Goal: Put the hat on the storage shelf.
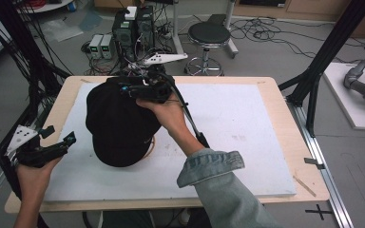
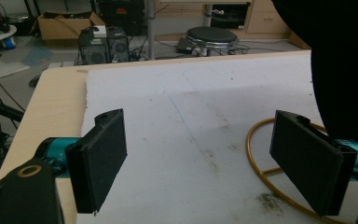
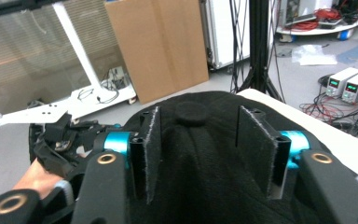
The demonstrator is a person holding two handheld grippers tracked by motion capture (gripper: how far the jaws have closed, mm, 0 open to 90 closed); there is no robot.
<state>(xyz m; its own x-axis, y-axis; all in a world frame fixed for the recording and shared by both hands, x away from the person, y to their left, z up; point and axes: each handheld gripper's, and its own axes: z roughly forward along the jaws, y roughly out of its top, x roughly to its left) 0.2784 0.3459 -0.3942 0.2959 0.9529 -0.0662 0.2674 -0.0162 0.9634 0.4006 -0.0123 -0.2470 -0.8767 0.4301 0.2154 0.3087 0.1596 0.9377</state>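
Two grippers are in play from where I watch. Nearest me, at the bench's near left edge, my left gripper [image 1: 52,137] sits released, its jaws spread wide with nothing between them, just beside the brim side of the black cap [image 1: 119,123]. From the left gripper view I see a thin gold ring [image 2: 261,172] lying on the white mat [image 1: 228,123] and running under the cap. Farther out, my right gripper [image 1: 138,88] rests over the cap's far crown; its jaws stand partly apart on either side of the top button [image 3: 191,112], pads touching fabric loosely without pinching. Beyond the bench stands a round stool [image 1: 209,35].
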